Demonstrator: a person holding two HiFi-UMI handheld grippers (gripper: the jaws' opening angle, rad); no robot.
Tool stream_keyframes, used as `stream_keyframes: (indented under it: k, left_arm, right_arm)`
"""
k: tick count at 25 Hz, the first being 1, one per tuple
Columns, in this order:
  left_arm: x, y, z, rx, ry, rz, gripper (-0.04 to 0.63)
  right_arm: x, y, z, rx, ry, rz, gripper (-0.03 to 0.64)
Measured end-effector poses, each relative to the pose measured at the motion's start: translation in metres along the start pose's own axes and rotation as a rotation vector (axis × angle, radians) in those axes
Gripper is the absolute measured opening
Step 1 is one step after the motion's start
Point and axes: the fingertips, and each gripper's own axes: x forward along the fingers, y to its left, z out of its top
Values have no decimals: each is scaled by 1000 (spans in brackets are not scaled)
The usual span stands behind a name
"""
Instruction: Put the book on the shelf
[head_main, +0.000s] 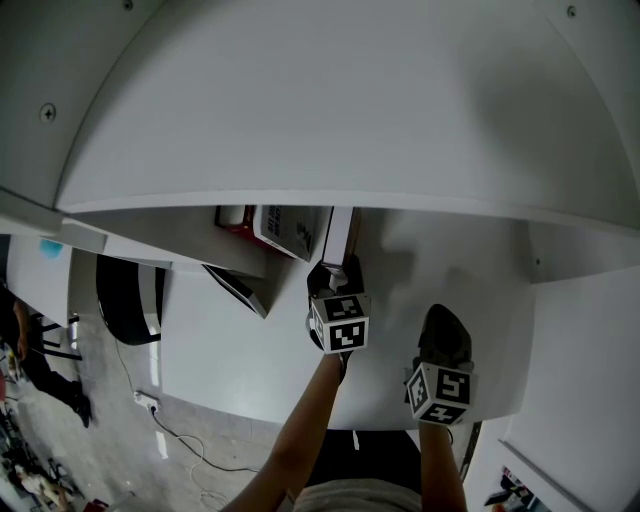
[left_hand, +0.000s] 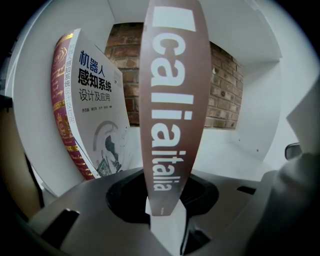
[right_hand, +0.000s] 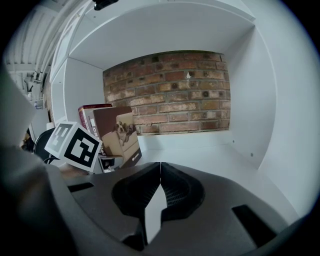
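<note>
Left gripper (left_hand: 162, 212): jaws clamped on the bottom edge of the brown book (left_hand: 172, 100).
Brown book: upright, spine facing the camera, in the white shelf (left_hand: 235, 155) bay.
Neighbours: white book (left_hand: 97, 115) and red book (left_hand: 61, 115), leaning just left of it.
Right gripper (right_hand: 159, 172): jaws together, empty.
Back: brick wall (right_hand: 170, 90).

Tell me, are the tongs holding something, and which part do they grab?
The left tongs pinch the brown book at the lower end of its spine. The right tongs are shut and hold nothing.
</note>
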Motion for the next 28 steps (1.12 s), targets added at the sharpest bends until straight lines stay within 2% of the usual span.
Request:
stream_keyframes:
  k: [12, 17, 22, 28]
  left_arm:
    - [15, -1, 13, 15, -17, 4, 149]
    - [18, 0, 12, -9, -32, -18, 153]
    - [10, -2, 26, 4, -62, -39, 205]
    - [3, -6, 27, 18, -81, -48, 218]
  right_arm:
    - [5, -8, 0, 10, 3, -13, 17]
    - [7, -3, -1, 11, 9, -9, 17]
    - [5, 1, 0, 42, 10, 10, 17]
    - [2, 3, 1, 35, 3, 16, 17]
